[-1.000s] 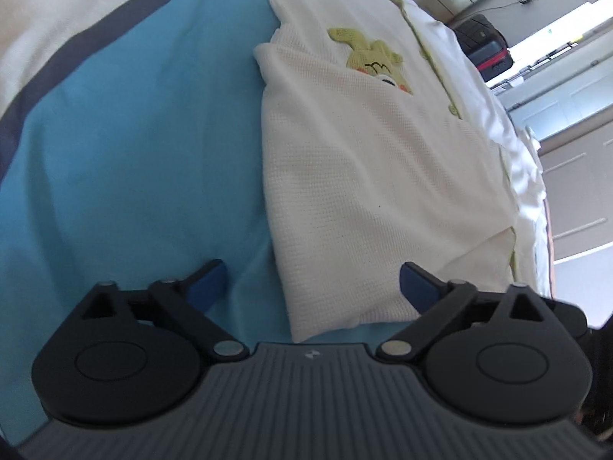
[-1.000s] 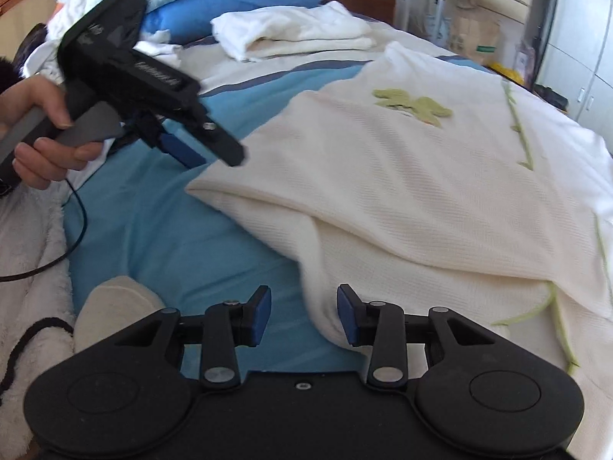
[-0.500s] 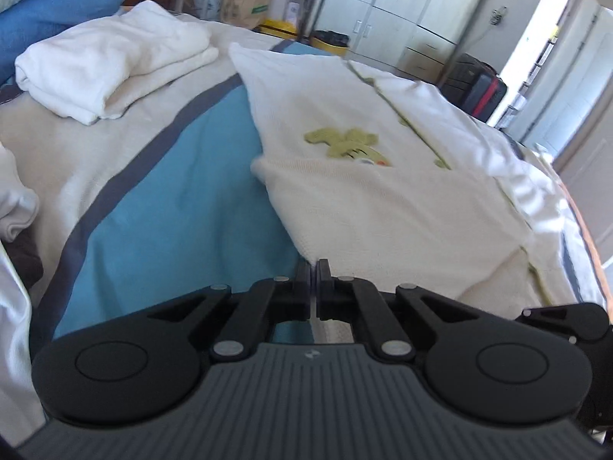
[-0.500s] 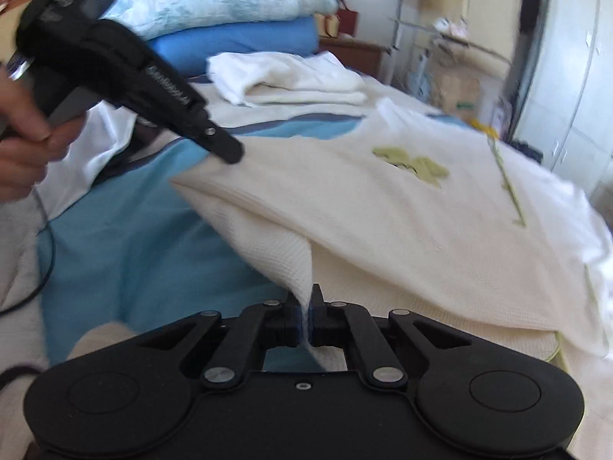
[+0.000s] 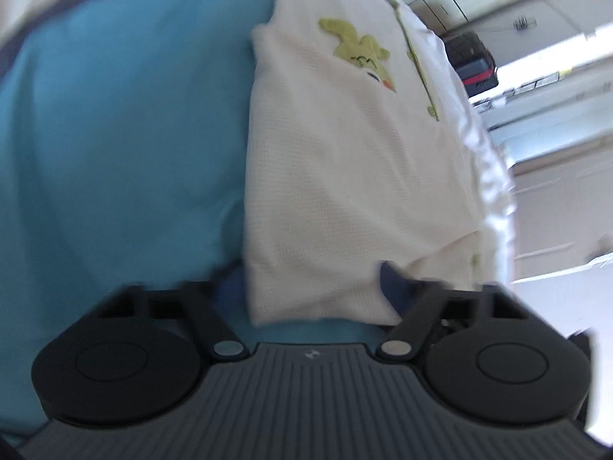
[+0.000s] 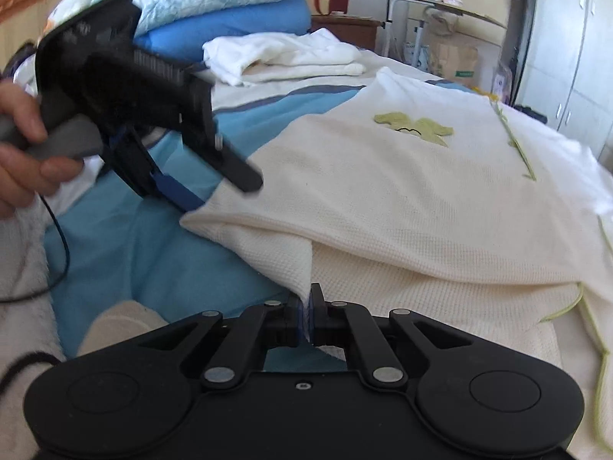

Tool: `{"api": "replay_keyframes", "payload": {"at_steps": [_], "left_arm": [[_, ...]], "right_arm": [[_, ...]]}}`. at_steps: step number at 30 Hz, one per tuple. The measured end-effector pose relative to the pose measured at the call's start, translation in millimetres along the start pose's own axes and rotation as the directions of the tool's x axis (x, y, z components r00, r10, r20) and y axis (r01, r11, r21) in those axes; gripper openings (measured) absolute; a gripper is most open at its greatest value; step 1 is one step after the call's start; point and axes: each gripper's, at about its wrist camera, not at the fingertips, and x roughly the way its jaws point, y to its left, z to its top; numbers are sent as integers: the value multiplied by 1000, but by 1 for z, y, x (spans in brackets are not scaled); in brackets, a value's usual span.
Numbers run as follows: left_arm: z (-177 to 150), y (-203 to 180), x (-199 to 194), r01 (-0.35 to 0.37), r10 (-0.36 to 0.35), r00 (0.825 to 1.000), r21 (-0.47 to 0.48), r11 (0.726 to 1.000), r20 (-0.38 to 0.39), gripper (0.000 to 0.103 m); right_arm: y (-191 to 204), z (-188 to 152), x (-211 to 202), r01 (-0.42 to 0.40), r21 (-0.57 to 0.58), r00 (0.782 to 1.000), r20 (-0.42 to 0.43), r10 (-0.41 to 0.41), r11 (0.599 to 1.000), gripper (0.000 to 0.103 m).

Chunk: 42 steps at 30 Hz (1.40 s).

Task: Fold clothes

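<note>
Evidently cream waffle-knit garment (image 6: 402, 207), green appliqué, folded.

Cream waffle-knit garment (image 6: 402, 199) lies on smooth blue cotton sheet (image 5: 126, 134).

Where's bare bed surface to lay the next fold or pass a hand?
Free: the blue bedspread between the cream garment and the white fleece on the left. Crowded: the folded white stack and the pile of bedding at the head, garment across the right.

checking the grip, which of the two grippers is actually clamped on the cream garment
The right gripper: its jaws pinch the cream garment. The left gripper is open around a corner.
</note>
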Motion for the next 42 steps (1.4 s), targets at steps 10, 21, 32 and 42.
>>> {"api": "replay_keyframes", "payload": {"at_steps": [10,21,32,42], "left_arm": [[-11,-32,-1,-291,287,956,247,924,55,3],[3,-62,-34,-297,247,949,297,908,195,69],[67,-214,-31,-270,144,948,474,838,285,78],[77,-311,39,-104,9,981,490,866,194,79]], "right_arm": [[-14,-9,4,-157,83,987,-20,159,984,15],[-141,34,-72,-202,417,973,191,132,886,46],[-274,173,-193,102,331,994,-6,-106,938,57],[-381,97,-181,247,653,969,-168,-182,716,64]]}}
